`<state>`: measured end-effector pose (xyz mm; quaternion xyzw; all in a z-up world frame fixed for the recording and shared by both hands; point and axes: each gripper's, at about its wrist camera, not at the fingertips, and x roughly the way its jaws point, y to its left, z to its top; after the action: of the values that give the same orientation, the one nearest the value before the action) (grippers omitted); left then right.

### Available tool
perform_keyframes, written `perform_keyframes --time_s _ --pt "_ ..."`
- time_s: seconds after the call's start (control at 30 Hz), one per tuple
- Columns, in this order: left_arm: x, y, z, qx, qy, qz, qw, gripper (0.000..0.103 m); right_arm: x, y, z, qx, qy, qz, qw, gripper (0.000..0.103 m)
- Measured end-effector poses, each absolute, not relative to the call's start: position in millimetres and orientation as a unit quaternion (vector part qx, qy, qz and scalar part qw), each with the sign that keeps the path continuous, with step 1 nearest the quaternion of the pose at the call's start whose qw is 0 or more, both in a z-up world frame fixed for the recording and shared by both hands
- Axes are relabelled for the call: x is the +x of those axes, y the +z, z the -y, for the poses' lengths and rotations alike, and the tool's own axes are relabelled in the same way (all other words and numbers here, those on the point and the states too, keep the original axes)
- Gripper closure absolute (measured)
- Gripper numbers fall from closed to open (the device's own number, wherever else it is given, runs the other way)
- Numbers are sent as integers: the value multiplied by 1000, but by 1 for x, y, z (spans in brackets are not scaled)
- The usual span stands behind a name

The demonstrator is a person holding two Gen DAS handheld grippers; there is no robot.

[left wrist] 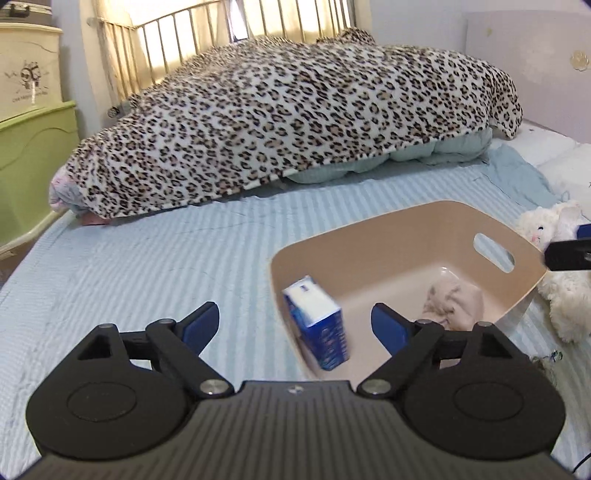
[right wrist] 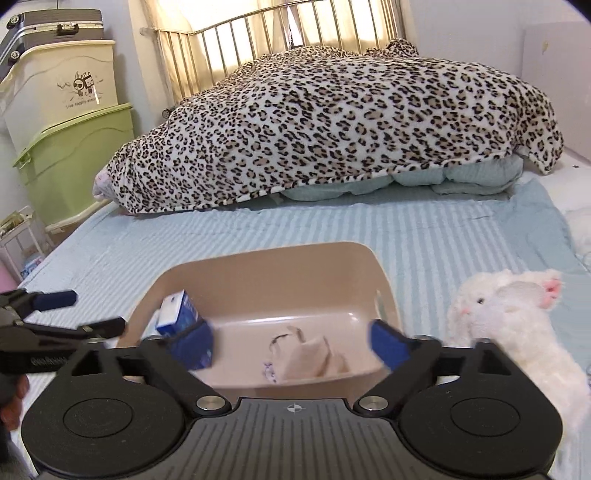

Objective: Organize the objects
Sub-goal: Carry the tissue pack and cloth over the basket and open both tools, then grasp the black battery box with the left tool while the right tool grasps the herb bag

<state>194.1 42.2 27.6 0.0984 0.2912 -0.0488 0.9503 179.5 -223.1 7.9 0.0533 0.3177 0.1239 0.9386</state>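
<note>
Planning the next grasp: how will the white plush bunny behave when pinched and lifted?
The bunny looks soft and fluffy, so it probably squashes between the pads and droops. Likely light for its bulk. Lying slumped on the bed, it seems unlikely to roll.

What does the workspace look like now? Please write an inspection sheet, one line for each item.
Surface: bed with a light blue striped cover.
Job's things: beige basket on the cover; inside it a blue and white box, tilted and blurred, and a beige cloth bundle. A white plush toy lies outside, to the right of the basket.
Clutter: leopard blanket heaped over pale green bedding.
Grippers: left hand-held gripper open, empty, above the basket's near left edge; right hand-held gripper open, empty, above the basket.
Cables: nothing seen.
Surroundings: green storage bin, cream bin, suitcase, metal bed rail.
</note>
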Motion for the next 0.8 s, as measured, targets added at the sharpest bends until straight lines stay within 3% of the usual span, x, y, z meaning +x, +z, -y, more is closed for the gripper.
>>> perform_keyframes --time_s 0.2,0.8 --pt "175 18 -58 104 -48 -304 946 10 158 -8 234 31 112 -346 931 0" --pt "179 -76 -79 127 -59 -399 906 10 147 -99 251 15 63 -450 890 0"
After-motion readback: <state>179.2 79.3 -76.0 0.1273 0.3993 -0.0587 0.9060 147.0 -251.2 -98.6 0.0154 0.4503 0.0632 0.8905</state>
